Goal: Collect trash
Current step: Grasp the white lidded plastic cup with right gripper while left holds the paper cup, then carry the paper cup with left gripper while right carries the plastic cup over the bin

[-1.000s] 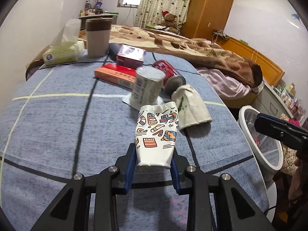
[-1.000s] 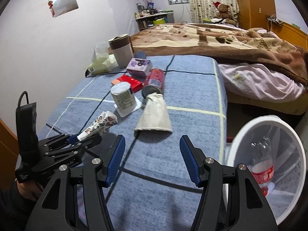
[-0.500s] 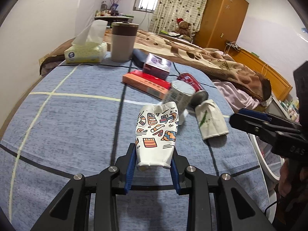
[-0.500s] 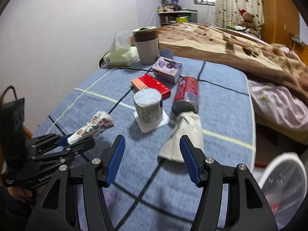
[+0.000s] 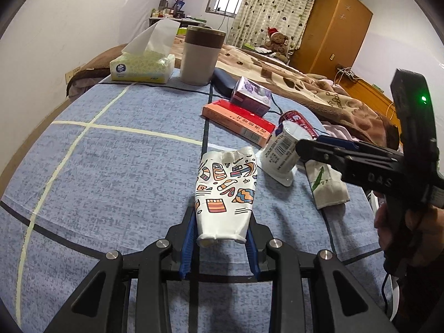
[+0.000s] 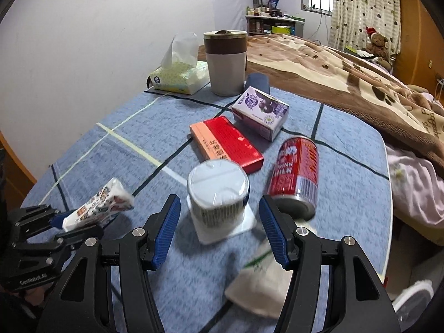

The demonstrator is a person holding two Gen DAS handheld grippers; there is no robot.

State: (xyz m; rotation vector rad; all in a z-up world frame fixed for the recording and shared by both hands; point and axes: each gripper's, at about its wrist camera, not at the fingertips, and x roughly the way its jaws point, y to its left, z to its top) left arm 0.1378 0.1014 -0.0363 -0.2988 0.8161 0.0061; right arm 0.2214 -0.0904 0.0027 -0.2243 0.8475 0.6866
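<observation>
can [image 6: 295, 173] right of tub [image 6: 217, 191] | box [image 6: 226, 144] behind

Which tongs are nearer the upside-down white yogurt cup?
Right. The right tongs hang open just over the yogurt cup, one finger on each side. The left tongs are off to its left, shut on a flattened patterned paper cup.

**Paper, metal, cloth and plastic**

The crushed patterned cup [image 5: 224, 191] is creased matt paper. The red can [image 6: 295, 172] is glossy metal. The blue checked cloth [image 5: 116, 172] looks woven and matt. The yogurt cup [image 6: 217, 194] has a shiny foil lid.
</observation>
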